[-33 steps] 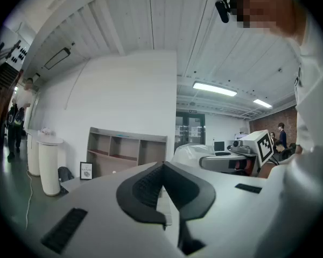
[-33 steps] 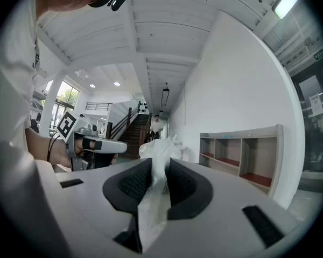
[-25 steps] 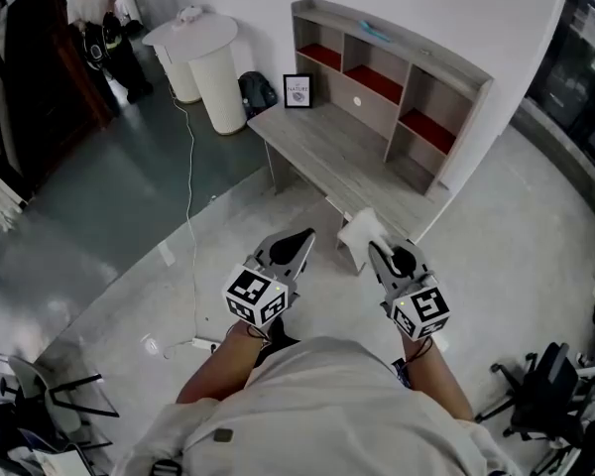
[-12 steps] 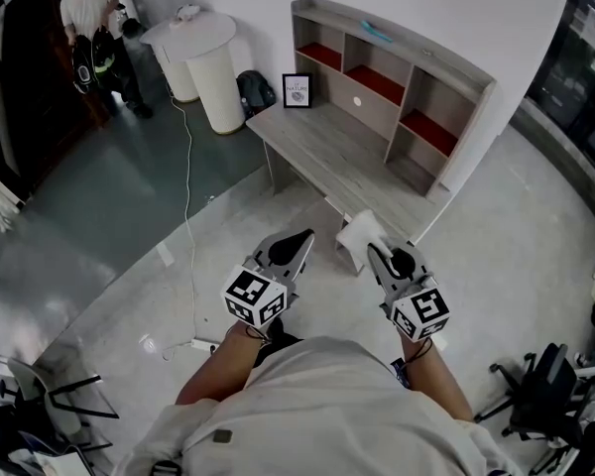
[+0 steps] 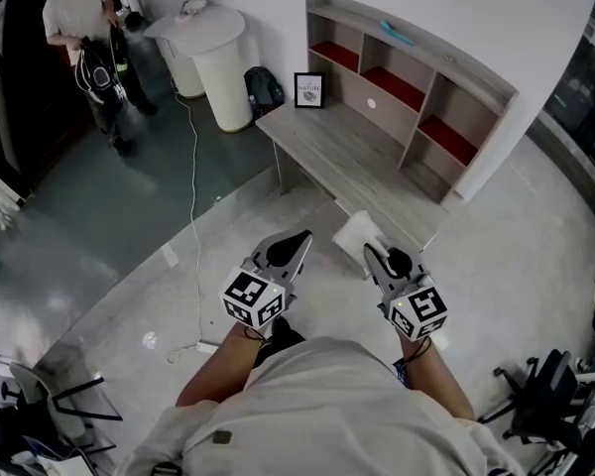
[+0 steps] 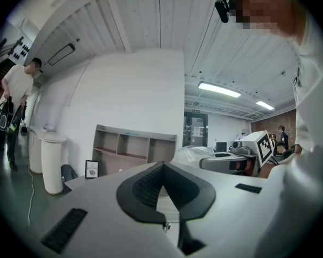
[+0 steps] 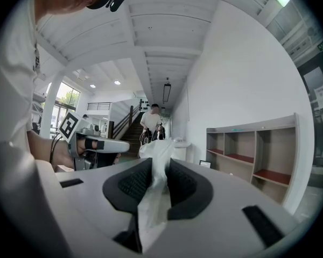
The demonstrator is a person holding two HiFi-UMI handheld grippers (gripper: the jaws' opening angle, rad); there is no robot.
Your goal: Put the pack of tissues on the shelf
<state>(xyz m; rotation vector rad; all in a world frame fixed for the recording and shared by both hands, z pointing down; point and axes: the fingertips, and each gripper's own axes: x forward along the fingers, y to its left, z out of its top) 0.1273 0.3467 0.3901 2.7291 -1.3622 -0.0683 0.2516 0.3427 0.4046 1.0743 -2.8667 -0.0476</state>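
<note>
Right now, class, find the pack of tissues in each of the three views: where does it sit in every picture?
Head view: pack of tissues just below centre, in the right gripper.
Left gripper view: pack of tissues right of centre, low.
Right gripper view: pack of tissues at centre, between this gripper's jaws.
Shared landmark: the shelf.

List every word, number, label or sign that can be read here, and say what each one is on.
No text reads clearly.
The framed picture on the desk: print above a small drawing, too small to read.
The cubes on the left hand-held gripper and the right hand-held gripper: square black-and-white markers, no letters.
The pack of tissues: no print visible.
</note>
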